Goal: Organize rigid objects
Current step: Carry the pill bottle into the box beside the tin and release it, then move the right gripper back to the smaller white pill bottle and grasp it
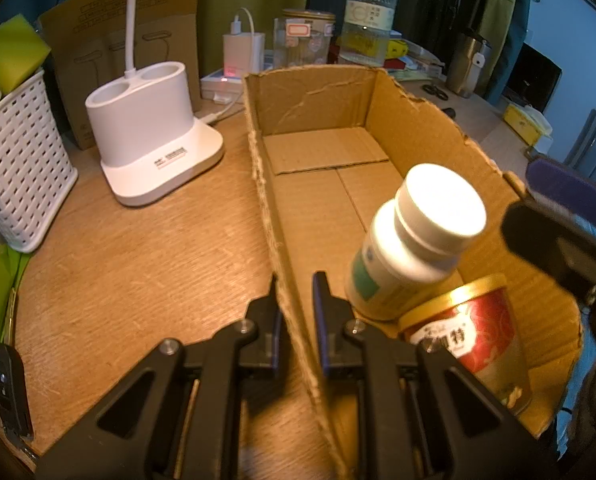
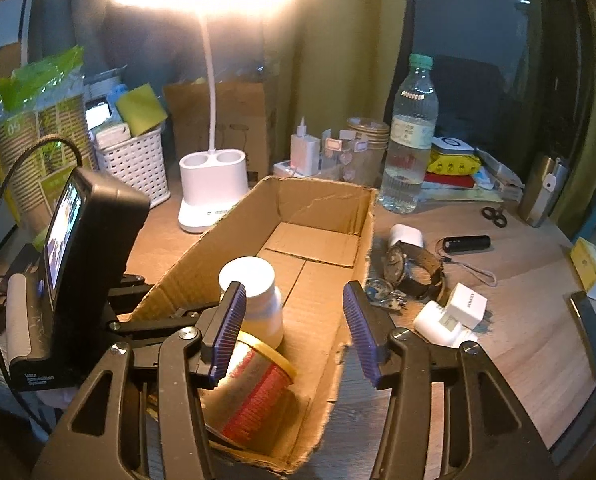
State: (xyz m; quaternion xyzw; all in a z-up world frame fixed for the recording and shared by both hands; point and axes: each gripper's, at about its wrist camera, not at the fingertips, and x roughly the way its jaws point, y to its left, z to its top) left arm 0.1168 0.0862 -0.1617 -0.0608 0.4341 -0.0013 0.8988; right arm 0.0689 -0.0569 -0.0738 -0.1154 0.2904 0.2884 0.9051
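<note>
An open cardboard box (image 1: 417, 128) (image 2: 186, 264) lies on the wooden desk. At its near end a white pill bottle (image 1: 417, 232) (image 2: 254, 288) stands beside a red and gold can (image 1: 469, 340) (image 2: 258, 392) that lies tilted. My left gripper (image 1: 294, 308) is shut on the box's left wall, one finger on either side of it. My right gripper (image 2: 294, 332) hovers open over the box's near end. Nothing sits between its blue pads, and the bottle shows just behind the left finger (image 2: 230, 332). Part of the right gripper (image 1: 569, 196) also shows at the right edge of the left wrist view.
A lit white desk lamp (image 1: 150, 136) (image 2: 210, 184) and a white basket (image 1: 14, 168) stand left of the box. To its right lie a watch (image 2: 413, 268), a black flashlight (image 2: 467, 244) and white chargers (image 2: 453, 312). A water bottle (image 2: 411, 136) stands behind. A car key (image 1: 10, 392) lies near the desk's left edge.
</note>
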